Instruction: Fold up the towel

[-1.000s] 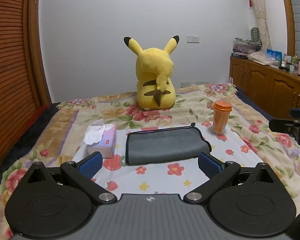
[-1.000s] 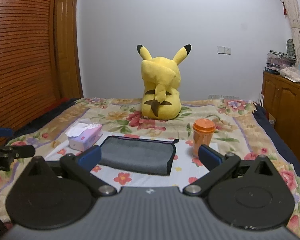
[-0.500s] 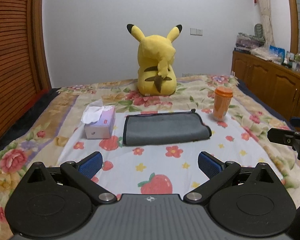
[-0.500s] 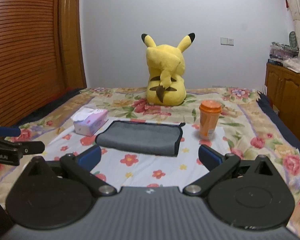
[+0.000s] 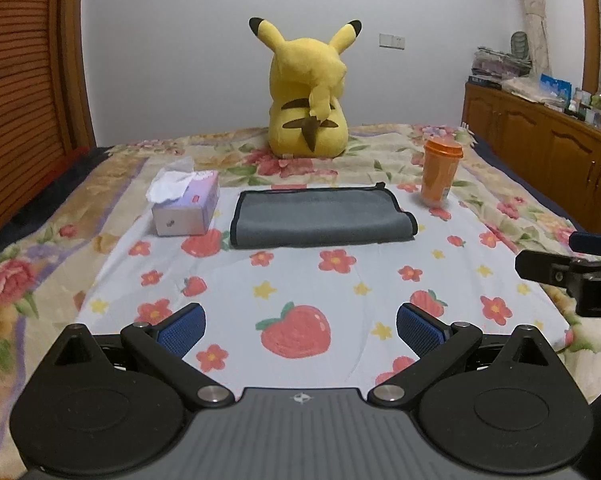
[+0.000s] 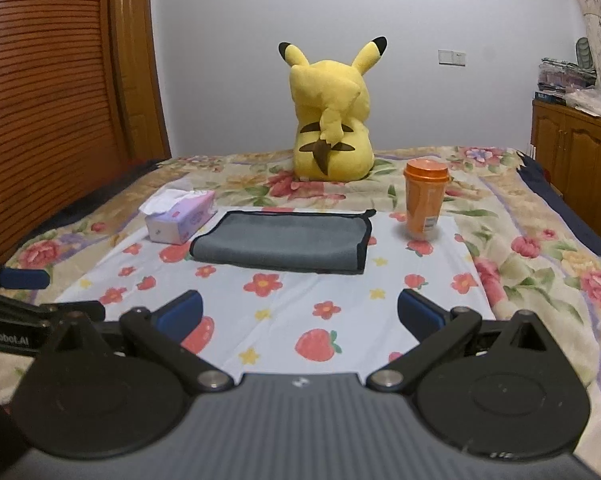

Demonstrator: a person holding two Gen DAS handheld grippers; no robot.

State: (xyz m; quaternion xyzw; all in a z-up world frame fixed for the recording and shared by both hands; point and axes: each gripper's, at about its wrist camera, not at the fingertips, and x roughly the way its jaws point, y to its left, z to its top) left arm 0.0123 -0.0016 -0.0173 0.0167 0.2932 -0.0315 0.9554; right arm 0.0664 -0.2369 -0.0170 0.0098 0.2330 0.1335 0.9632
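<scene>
A grey towel [image 5: 320, 219] with a dark edge lies folded flat on a white cloth with strawberries and flowers [image 5: 300, 280] spread on the bed. It also shows in the right wrist view [image 6: 284, 242]. My left gripper [image 5: 300, 330] is open and empty, well back from the towel's near edge. My right gripper [image 6: 300, 316] is open and empty, also back from the towel. The right gripper's fingers [image 5: 556, 268] show at the right edge of the left wrist view. The left gripper's fingers [image 6: 24, 278] show at the left edge of the right wrist view.
A tissue box [image 5: 186, 208] stands left of the towel, an orange cup [image 5: 440, 172] to its right, a yellow plush toy [image 5: 308, 92] behind. A wooden slatted wall [image 6: 40, 92] runs along the left, and cabinets [image 5: 540, 152] along the right.
Both grippers have pulled back from the towel toward the near side of the bed and sit lower. The towel has not moved. Both stay open.
</scene>
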